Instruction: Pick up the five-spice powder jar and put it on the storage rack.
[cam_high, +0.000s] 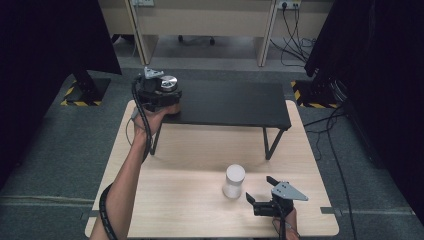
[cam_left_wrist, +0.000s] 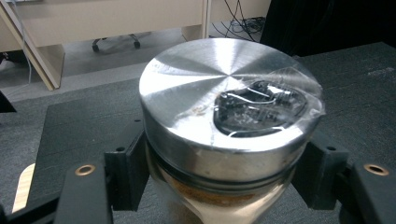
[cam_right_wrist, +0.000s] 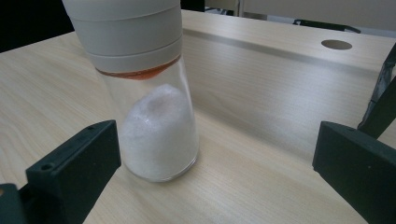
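Wood table (cam_high: 200, 200) lies under both my grippers, big and pale. On its far half stands a black shelf (cam_high: 230, 102) on thin legs.

My left gripper (cam_high: 159, 92) is up at the left end of that shelf. Its jaws are clenched on a jar with a shiny metal lid (cam_left_wrist: 224, 100). One black pad presses each side of the jar, just below the lid. The jar stands upright between them, and its glass gets thinner below my pads. I cannot tell if its bottom touches the shelf.

My right gripper (cam_high: 260, 192) is low and near the front edge of the table. Its jaws are released and stand wide apart. A jar with a white lid (cam_right_wrist: 152, 126) stands upright on the wood, close to one pad and far from the other. Neither pad touches it. White powder fills its lower part.
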